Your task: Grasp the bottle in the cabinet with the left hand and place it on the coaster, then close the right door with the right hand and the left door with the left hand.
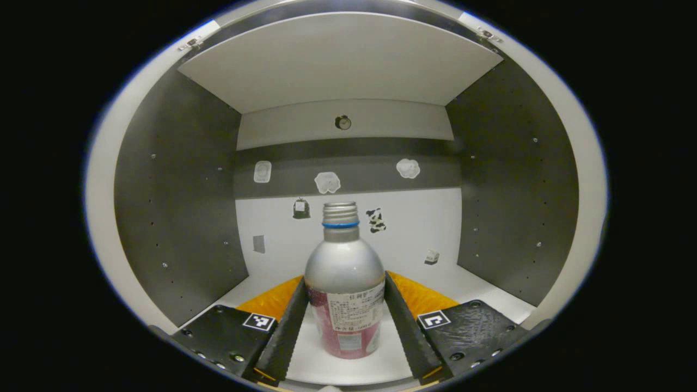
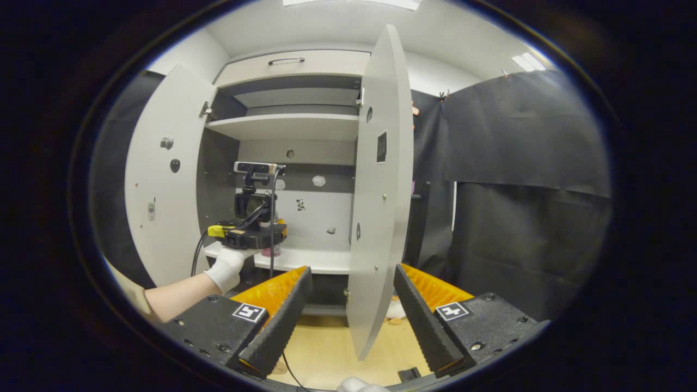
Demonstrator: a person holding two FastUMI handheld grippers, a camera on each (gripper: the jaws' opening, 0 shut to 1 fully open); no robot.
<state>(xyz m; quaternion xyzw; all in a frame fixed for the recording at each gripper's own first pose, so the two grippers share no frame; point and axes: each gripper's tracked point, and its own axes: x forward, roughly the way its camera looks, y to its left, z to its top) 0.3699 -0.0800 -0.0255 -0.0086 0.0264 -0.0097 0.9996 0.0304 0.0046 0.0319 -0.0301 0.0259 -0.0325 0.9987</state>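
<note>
Inspecting the left gripper view, we find the bottle [image 1: 344,283] standing upright on the lower shelf [image 1: 479,288] of the cabinet [image 1: 174,218], capless, between the fingers of the left gripper [image 1: 344,326]. The fingers lie close along both sides of the bottle; we cannot tell whether they press on it. In the right gripper view, we see the left gripper [image 2: 251,231] inside the cabinet, held by a gloved hand [image 2: 227,269], with the bottle [image 2: 270,250] just beyond it. Both doors stand open: the left door [image 2: 160,185] swung wide, the right door [image 2: 381,190] edge-on ahead of the right gripper [image 2: 351,321], whose fingers are spread and hold nothing.
</note>
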